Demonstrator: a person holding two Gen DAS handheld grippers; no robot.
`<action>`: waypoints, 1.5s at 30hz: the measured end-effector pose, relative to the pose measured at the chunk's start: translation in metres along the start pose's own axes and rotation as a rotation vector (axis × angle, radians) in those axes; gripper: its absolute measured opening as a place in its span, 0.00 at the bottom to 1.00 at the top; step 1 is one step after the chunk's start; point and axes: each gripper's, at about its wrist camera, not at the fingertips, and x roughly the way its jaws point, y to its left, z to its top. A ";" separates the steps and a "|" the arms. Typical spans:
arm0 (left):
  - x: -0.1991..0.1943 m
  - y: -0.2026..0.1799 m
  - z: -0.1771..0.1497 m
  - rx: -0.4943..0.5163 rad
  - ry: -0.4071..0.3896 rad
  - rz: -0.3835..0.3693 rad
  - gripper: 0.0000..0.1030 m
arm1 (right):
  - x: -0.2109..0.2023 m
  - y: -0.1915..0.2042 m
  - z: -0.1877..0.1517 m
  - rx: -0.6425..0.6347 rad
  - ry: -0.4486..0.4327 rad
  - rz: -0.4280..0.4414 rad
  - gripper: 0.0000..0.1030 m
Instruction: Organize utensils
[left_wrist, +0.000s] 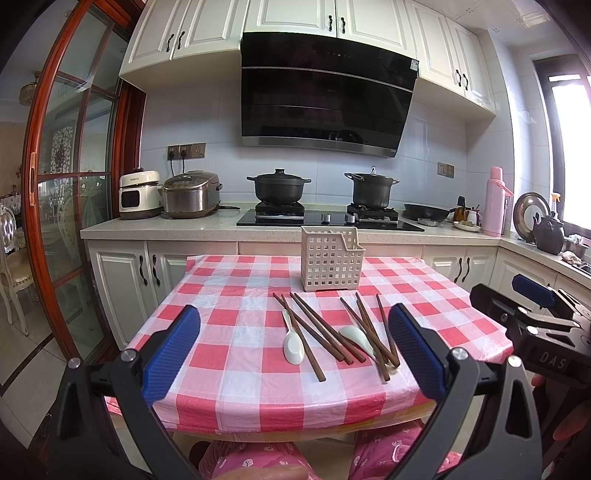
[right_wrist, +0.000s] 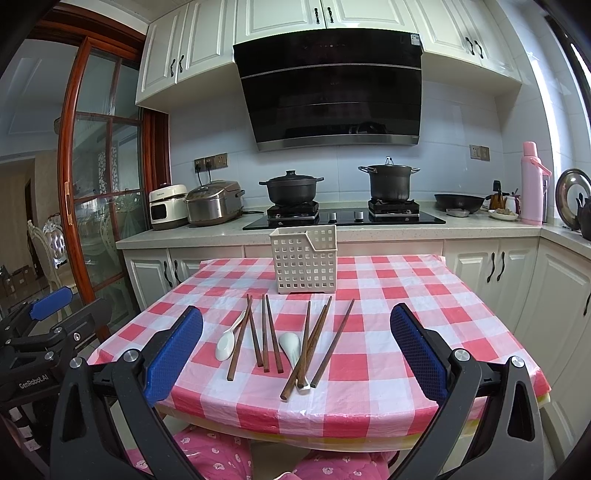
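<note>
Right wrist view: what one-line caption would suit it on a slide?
Open right gripper above chopsticks and two white spoons before a basket on a checked table.

Chopsticks (right_wrist: 310, 347) hide the right spoon's (right_wrist: 290, 345) handle.

White cabinets (right_wrist: 207, 44) line a pale tiled wall (right_wrist: 214, 129) above and below a speckled stone worktop (right_wrist: 369, 230), a black range hood (right_wrist: 332, 88) hangs centrally, a red-framed glass door (right_wrist: 99, 177) stands left, and daylight enters a right-hand window (left_wrist: 572, 147).
</note>
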 end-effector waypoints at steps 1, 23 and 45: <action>0.000 0.000 0.000 0.000 0.000 0.000 0.96 | 0.000 0.000 0.000 -0.001 0.000 0.000 0.93; 0.000 0.000 0.000 0.001 -0.001 0.000 0.96 | 0.000 0.000 0.000 0.001 -0.003 0.001 0.93; 0.083 0.025 -0.005 -0.038 0.150 0.071 0.95 | 0.098 -0.041 0.002 0.092 0.135 -0.093 0.93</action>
